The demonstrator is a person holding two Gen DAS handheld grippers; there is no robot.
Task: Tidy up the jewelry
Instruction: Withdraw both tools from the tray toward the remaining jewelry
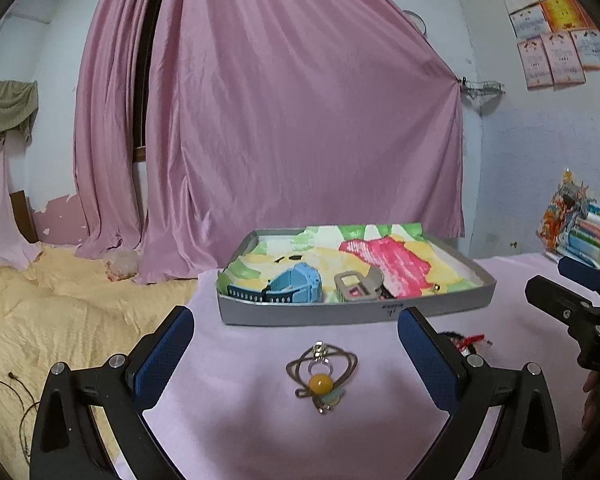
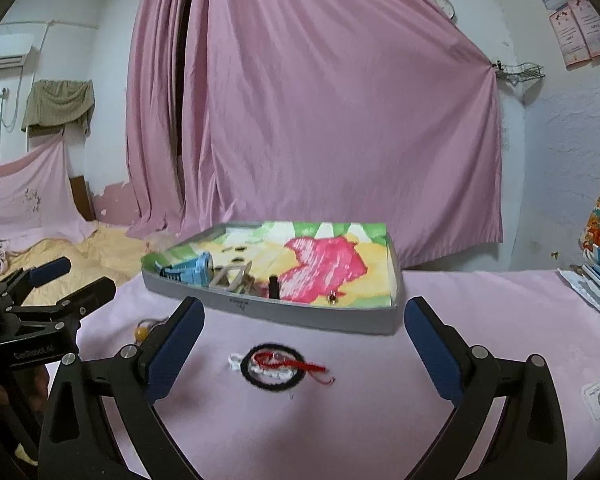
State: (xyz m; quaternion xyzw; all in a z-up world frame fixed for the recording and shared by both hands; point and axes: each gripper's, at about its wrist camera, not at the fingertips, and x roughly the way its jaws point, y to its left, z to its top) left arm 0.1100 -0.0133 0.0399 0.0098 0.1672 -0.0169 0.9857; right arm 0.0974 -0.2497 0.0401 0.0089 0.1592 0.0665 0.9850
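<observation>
Both the left tool (image 1: 296,354) and right tool (image 2: 304,344) were held wide apart, empty. The cord necklace (image 1: 321,376) lay on the pink tabletop (image 1: 240,420) before the tray (image 1: 356,310); it was judged light and limp, best pinched at its amber bead (image 1: 320,383).

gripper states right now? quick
Left gripper: open, holding nothing, above the bead necklace.
Right gripper: open, holding nothing, above the black and red bracelets.

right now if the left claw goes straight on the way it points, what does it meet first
Probably the yellow-bead pendant, lying on the pink cloth between the open fingers of the left claw. Past it stands the near wall of the grey tray. Height above the cloth is unclear.
</observation>
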